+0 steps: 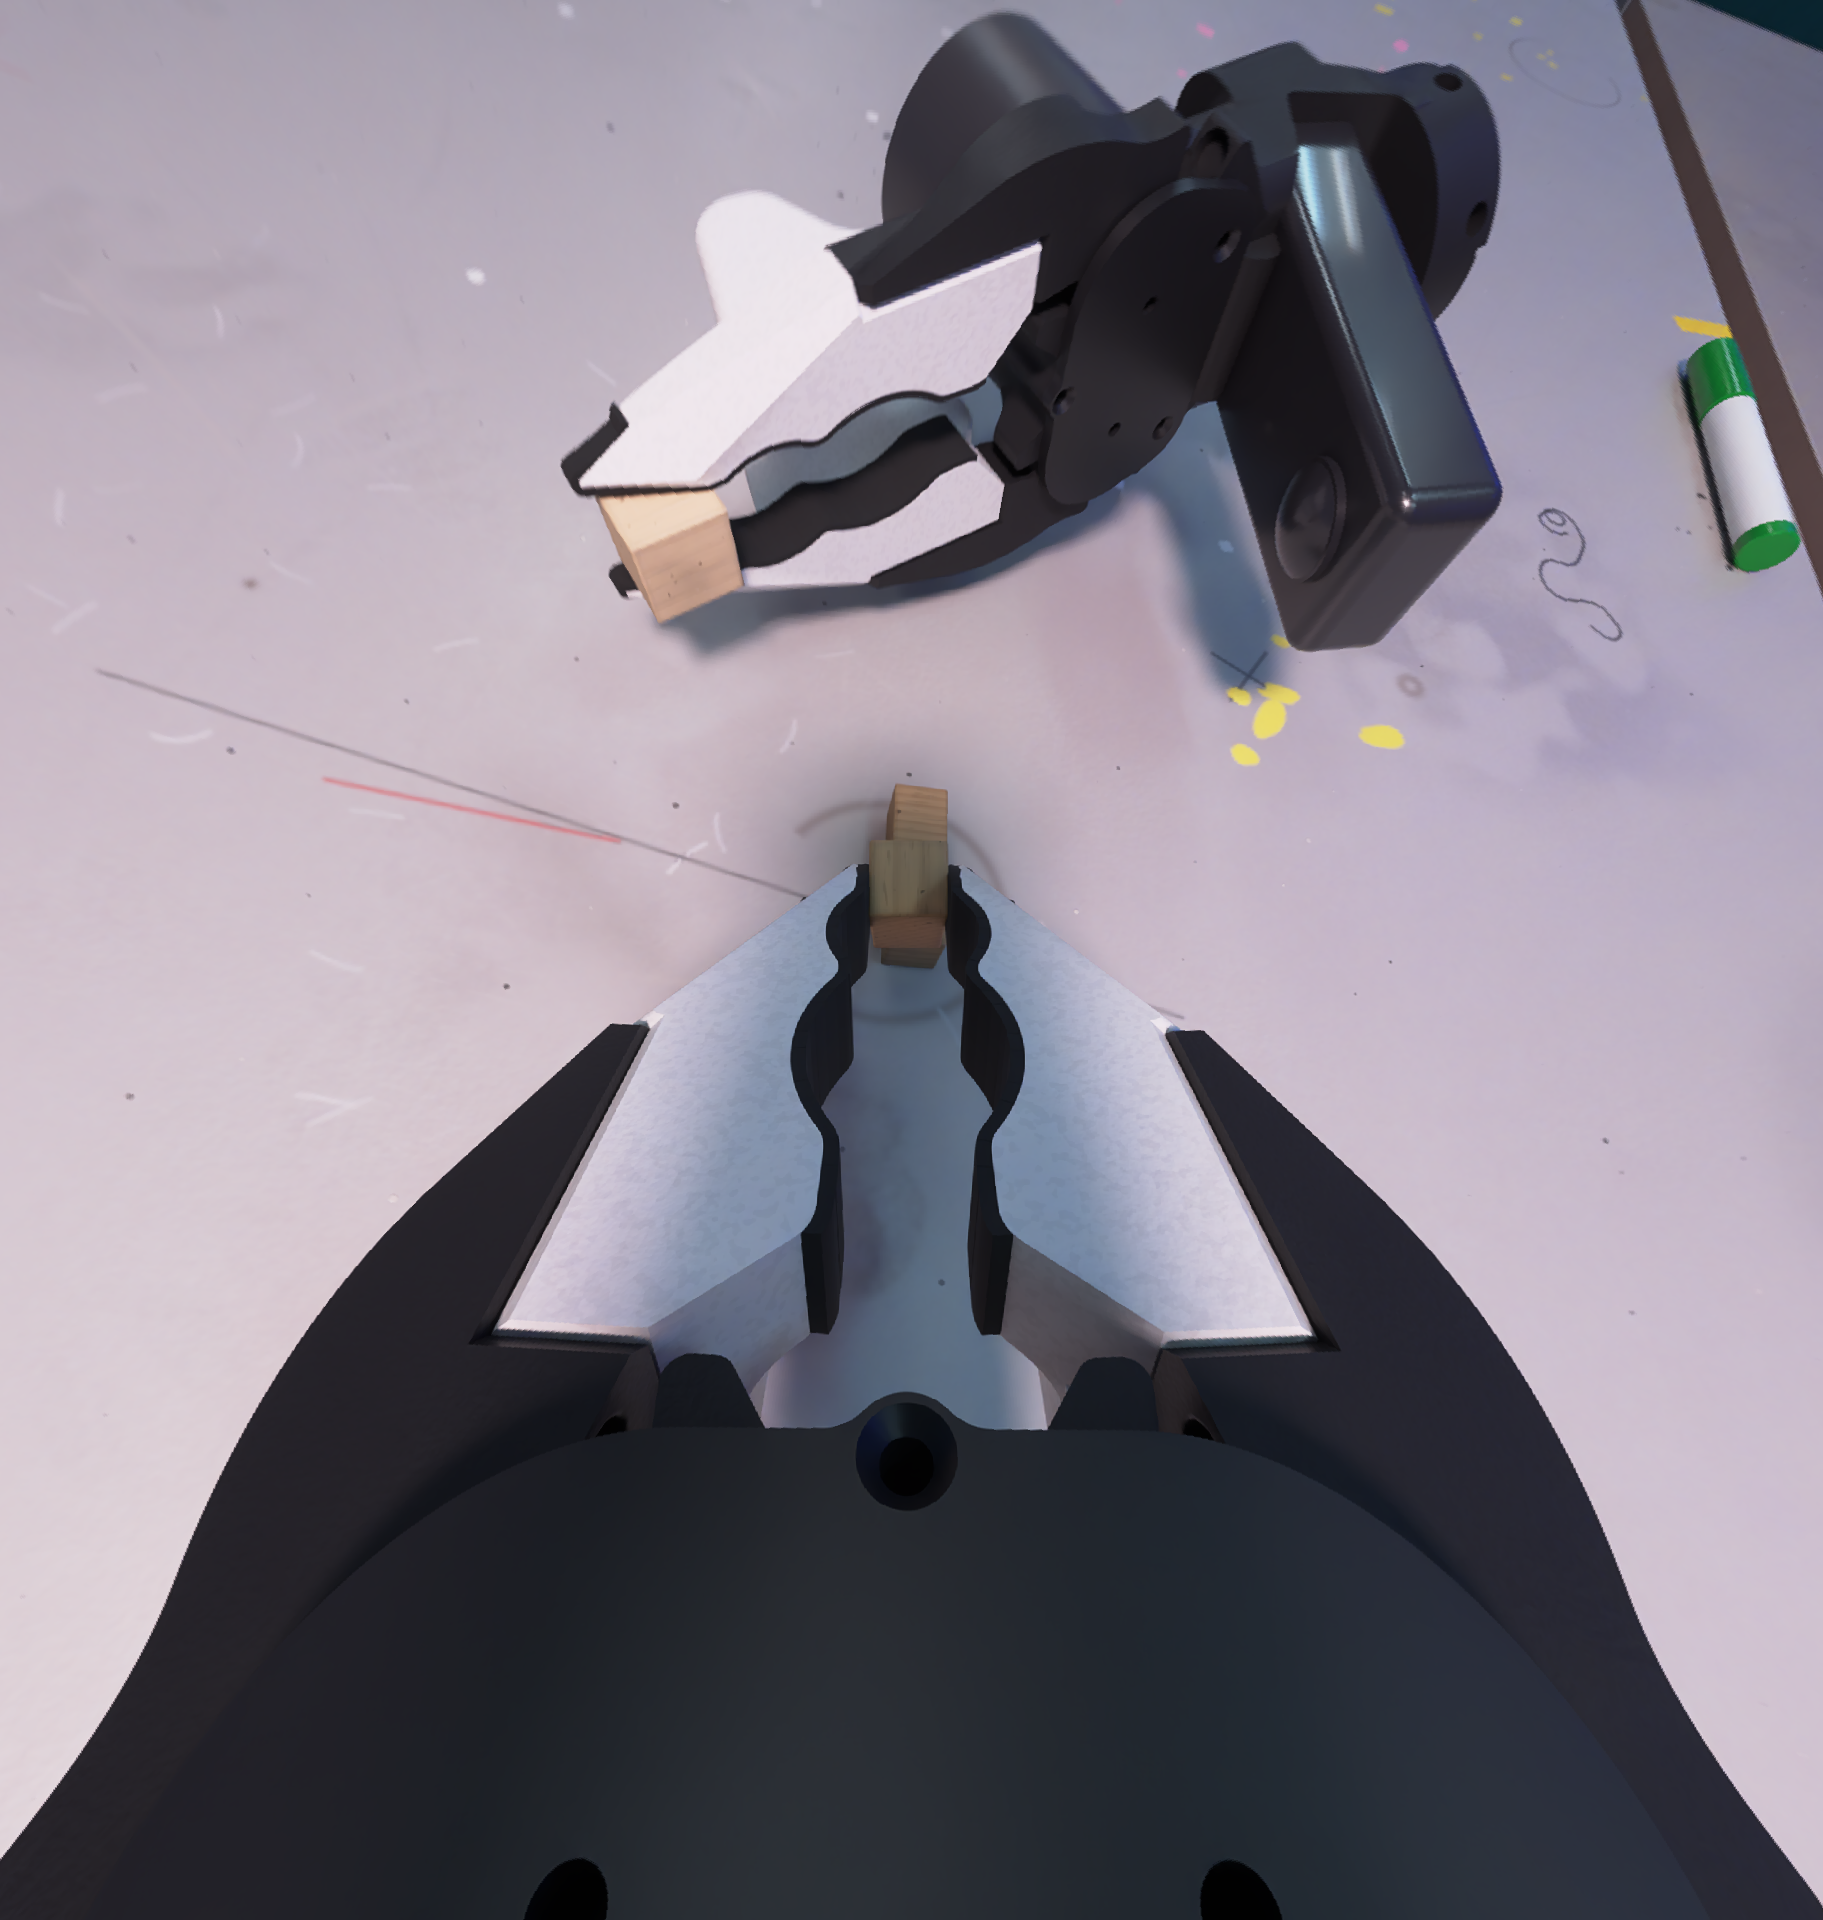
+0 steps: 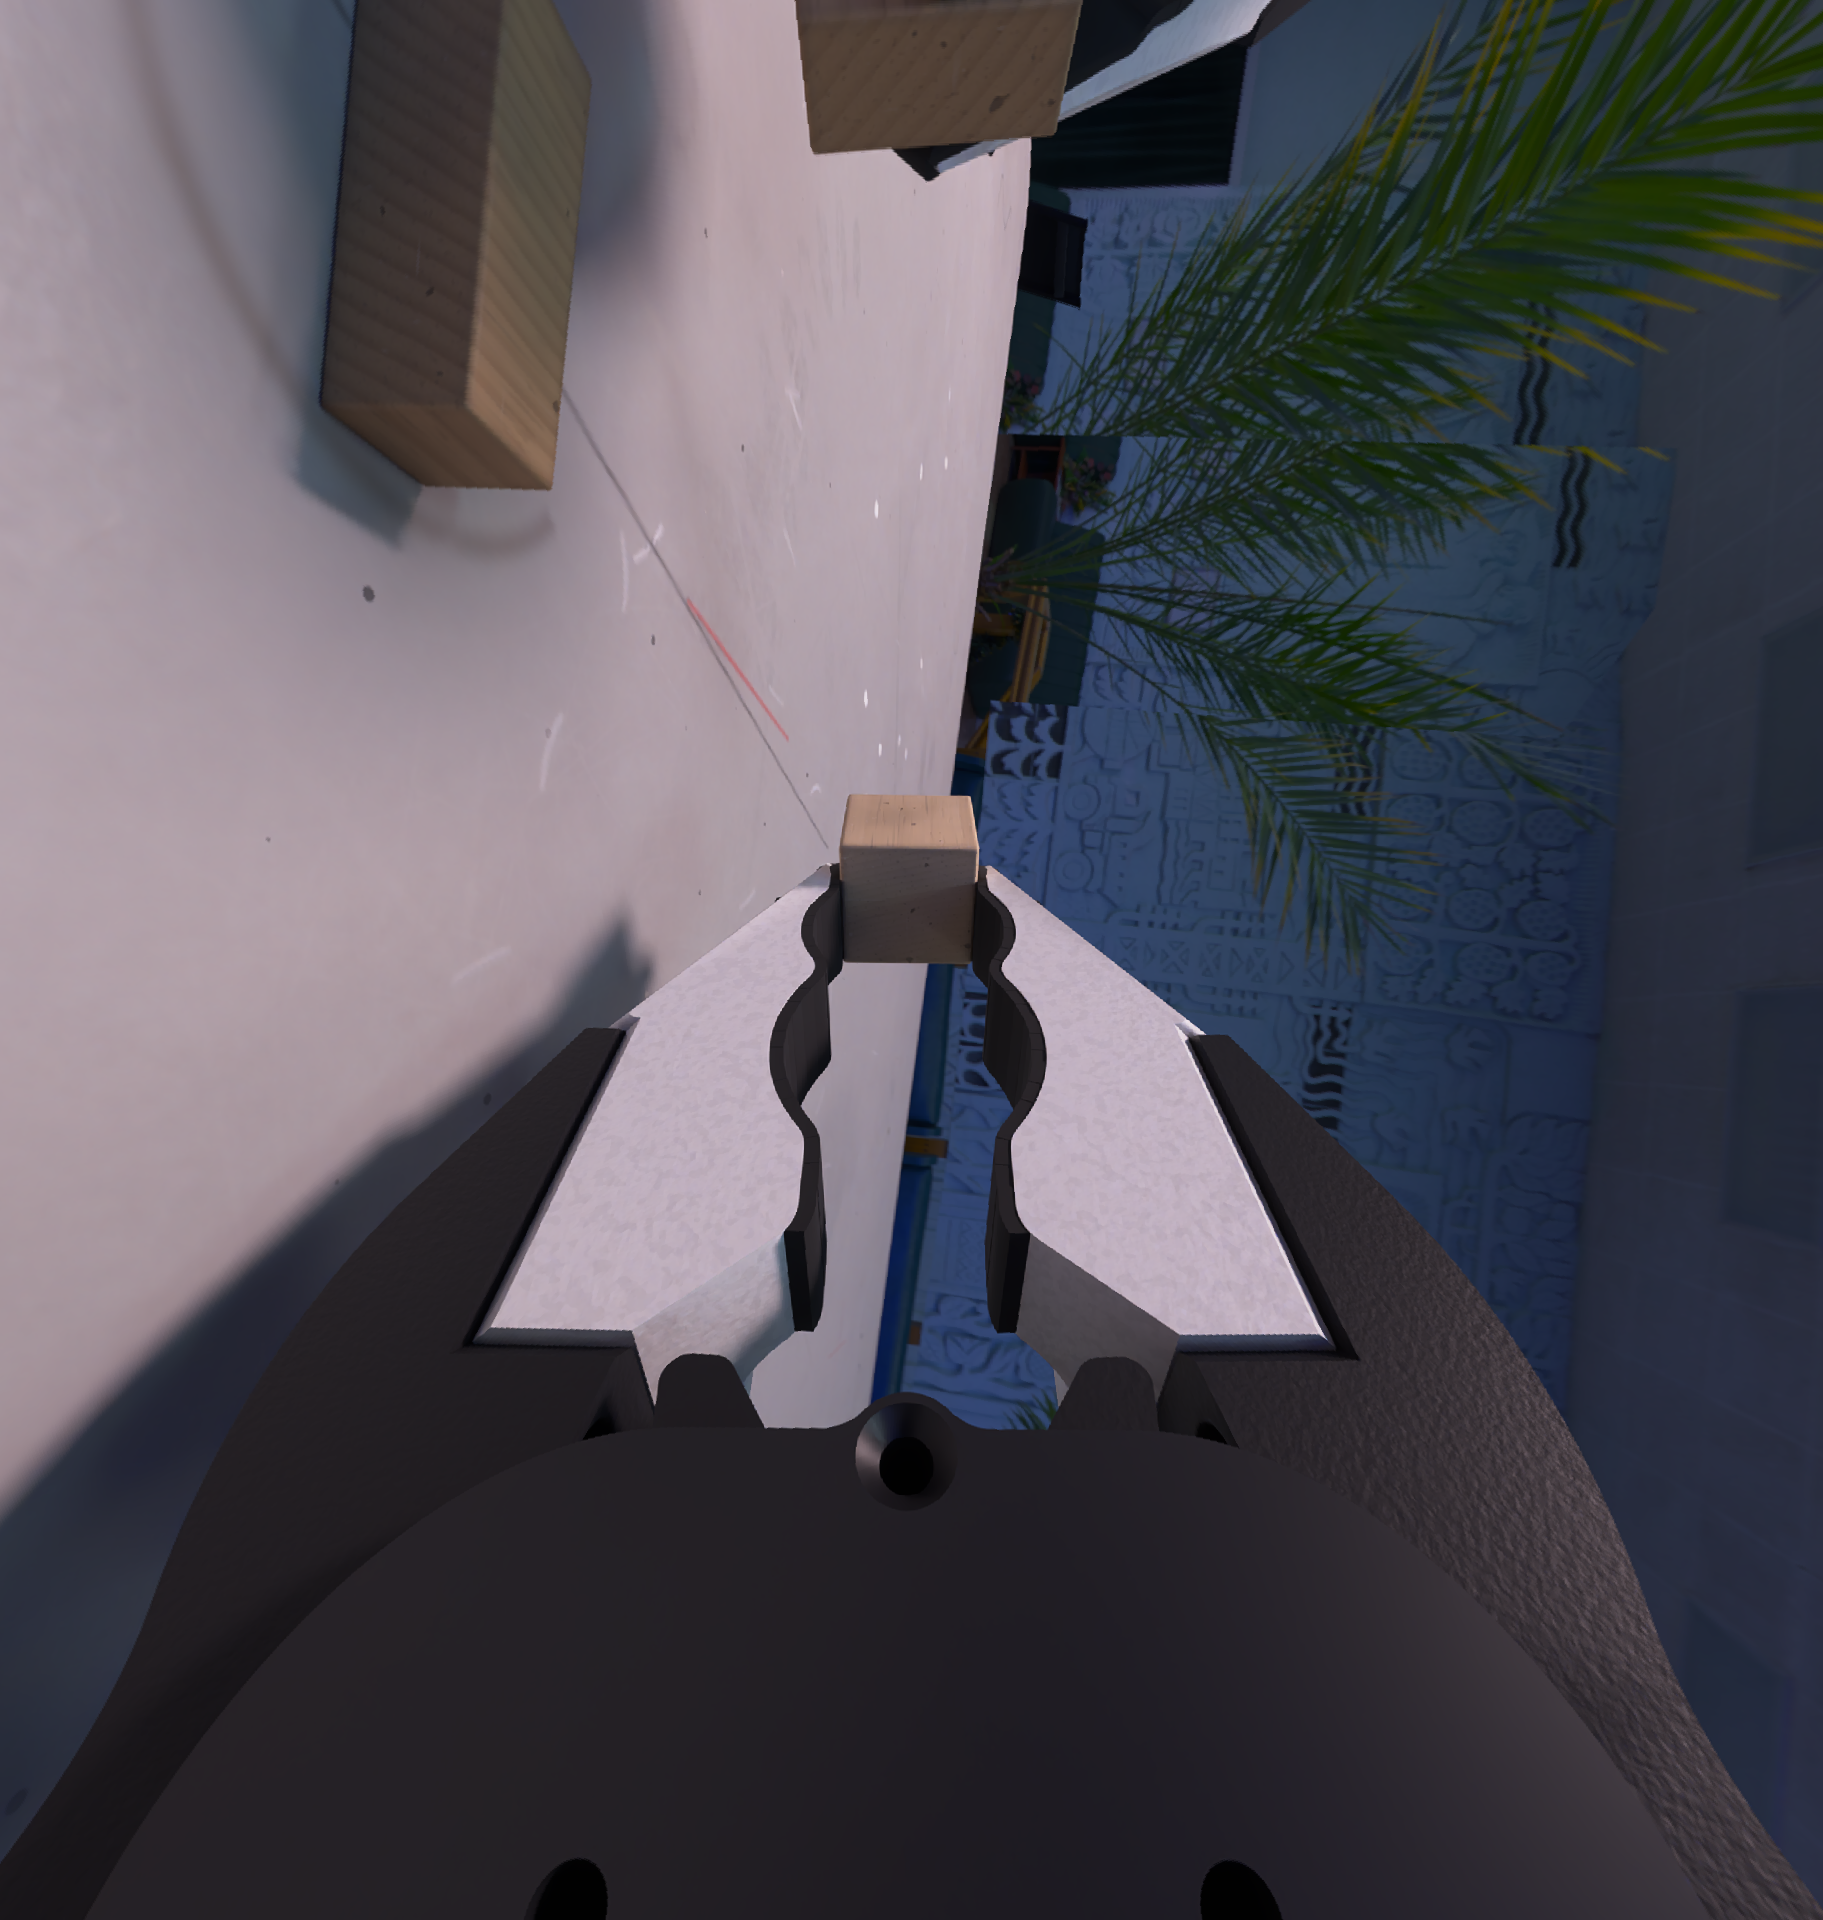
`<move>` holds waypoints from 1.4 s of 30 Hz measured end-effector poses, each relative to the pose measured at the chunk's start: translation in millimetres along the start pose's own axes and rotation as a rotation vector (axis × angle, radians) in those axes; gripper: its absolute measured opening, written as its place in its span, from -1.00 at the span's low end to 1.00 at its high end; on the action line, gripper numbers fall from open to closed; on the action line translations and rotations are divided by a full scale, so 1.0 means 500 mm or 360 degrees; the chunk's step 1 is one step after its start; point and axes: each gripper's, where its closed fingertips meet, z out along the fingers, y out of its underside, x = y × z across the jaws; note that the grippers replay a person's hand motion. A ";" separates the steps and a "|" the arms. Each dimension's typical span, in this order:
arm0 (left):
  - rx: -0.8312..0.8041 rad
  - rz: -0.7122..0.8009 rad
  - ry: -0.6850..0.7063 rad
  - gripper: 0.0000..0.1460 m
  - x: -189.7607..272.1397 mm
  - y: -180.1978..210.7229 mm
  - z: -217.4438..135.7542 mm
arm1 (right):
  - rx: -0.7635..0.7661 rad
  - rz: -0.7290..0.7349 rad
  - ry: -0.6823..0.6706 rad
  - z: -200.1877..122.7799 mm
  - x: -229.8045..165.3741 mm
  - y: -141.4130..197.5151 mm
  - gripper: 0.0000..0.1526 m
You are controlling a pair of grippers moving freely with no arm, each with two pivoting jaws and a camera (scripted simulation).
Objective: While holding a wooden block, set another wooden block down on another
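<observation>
My left gripper (image 1: 905, 914) is shut on a small wooden block (image 1: 902, 883) at its fingertips. Just beyond and below it, a long wooden block (image 1: 919, 812) lies on the table, partly hidden. In the right wrist view this long block (image 2: 450, 239) lies flat, and the left gripper's block (image 2: 938, 73) hangs above it with a gap between them. My right gripper (image 2: 909, 914) is shut on a pale wooden cube (image 2: 909, 883). In the left wrist view the right gripper (image 1: 616, 530) holds that cube (image 1: 678, 551) low over the table, farther off and to the left.
A green and white marker (image 1: 1740, 457) lies at the right, next to the table's dark edge (image 1: 1717, 208). Yellow paint spots (image 1: 1271, 717) mark the grey tabletop (image 1: 263, 416). A palm plant (image 2: 1354, 416) stands beyond the table's edge.
</observation>
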 end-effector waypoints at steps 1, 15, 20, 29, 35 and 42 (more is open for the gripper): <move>-0.0029 -0.0026 0.0007 -0.82 0.000 0.002 0.002 | -0.0009 -0.0024 0.0011 -0.001 0.001 0.001 -0.69; -0.0181 -0.0106 0.0073 -0.82 0.009 0.006 0.034 | -0.0026 -0.0171 0.0082 -0.016 0.016 0.020 -0.69; -0.0052 -0.0139 0.0085 -0.82 0.005 0.005 0.027 | 0.0012 -0.0158 0.0065 -0.015 0.011 0.018 -0.69; 0.0028 -0.0153 0.0068 -0.82 -0.001 0.001 0.020 | 0.0061 -0.0104 0.0025 -0.014 0.004 0.019 -0.69; -0.0005 -0.0169 0.0050 -0.82 -0.001 0.003 0.024 | 0.0046 -0.0092 0.0018 -0.012 0.003 0.017 -0.69; -0.0067 -0.0301 0.0021 -0.82 -0.002 0.007 0.027 | 0.0037 -0.0091 0.0004 -0.012 -0.001 0.019 -0.69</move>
